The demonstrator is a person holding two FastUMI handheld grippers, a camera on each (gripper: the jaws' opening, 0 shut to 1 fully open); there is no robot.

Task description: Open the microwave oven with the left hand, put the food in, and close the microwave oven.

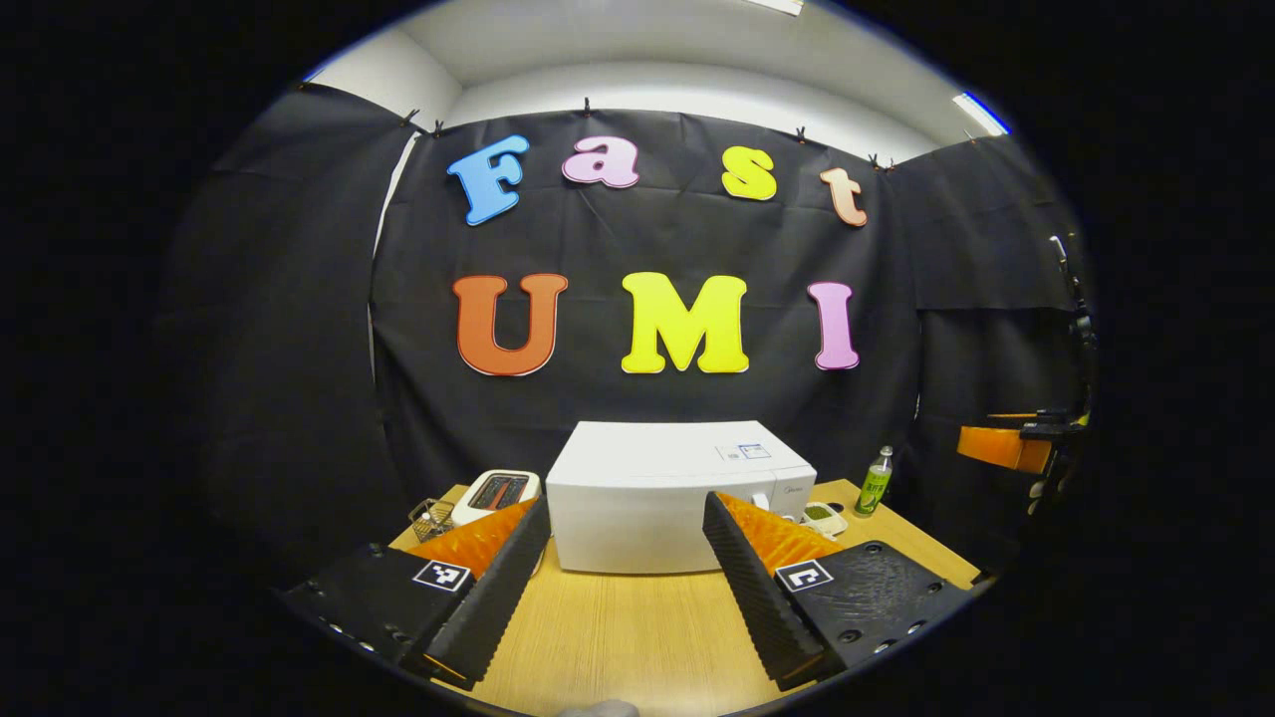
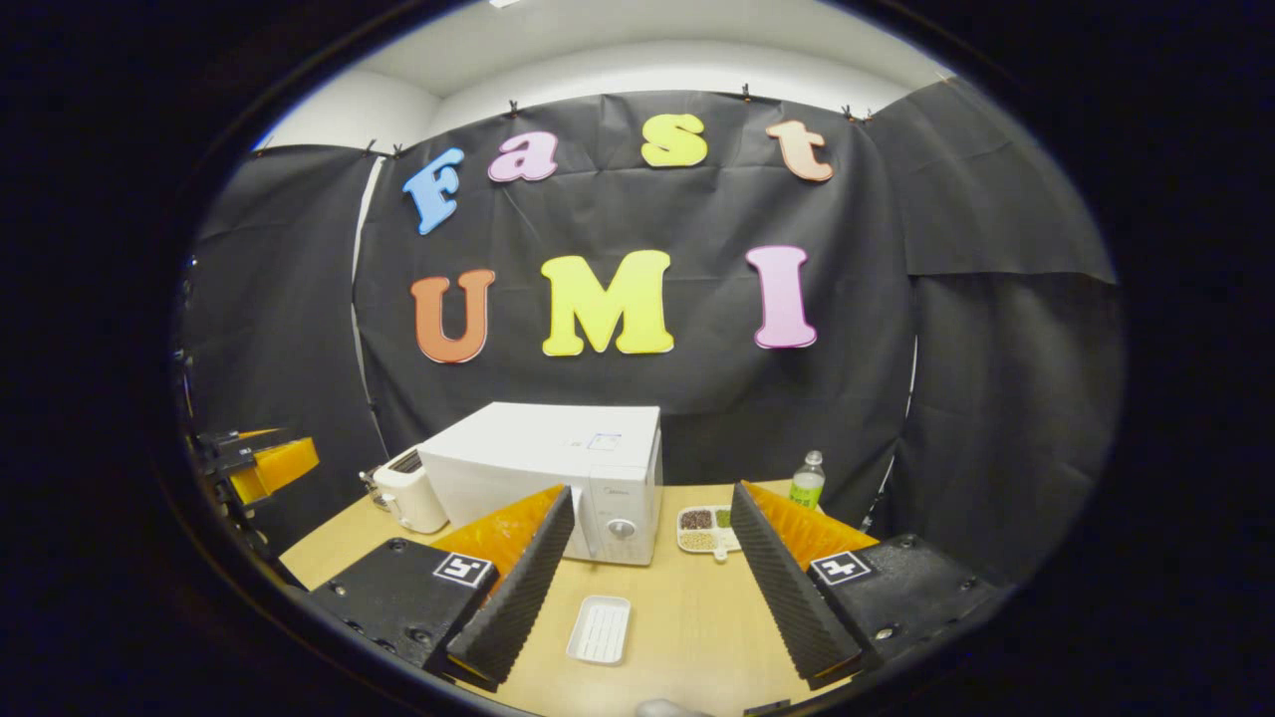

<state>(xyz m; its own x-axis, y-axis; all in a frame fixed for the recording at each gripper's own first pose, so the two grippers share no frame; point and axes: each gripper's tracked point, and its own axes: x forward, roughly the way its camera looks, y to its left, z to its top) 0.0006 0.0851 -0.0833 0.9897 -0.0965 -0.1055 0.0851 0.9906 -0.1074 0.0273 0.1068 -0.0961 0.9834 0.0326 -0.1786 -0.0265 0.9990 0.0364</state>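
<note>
Black cloth walls close in a booth where a white microwave oven [image 1: 677, 493] sits, door shut, toward the back of a wooden table [image 1: 618, 637]. Ahead of it, the left gripper [image 1: 626, 583] hovers with fingers spread apart and nothing between them. Off to the microwave's right front, the right gripper [image 2: 647, 588] is likewise spread wide and empty. A divided food dish [image 2: 705, 529] lies just right of the microwave, a white tray [image 2: 600, 629] in front of it, a toaster [image 2: 408, 495] at its left, a green bottle [image 2: 807, 481] farther right.
</note>
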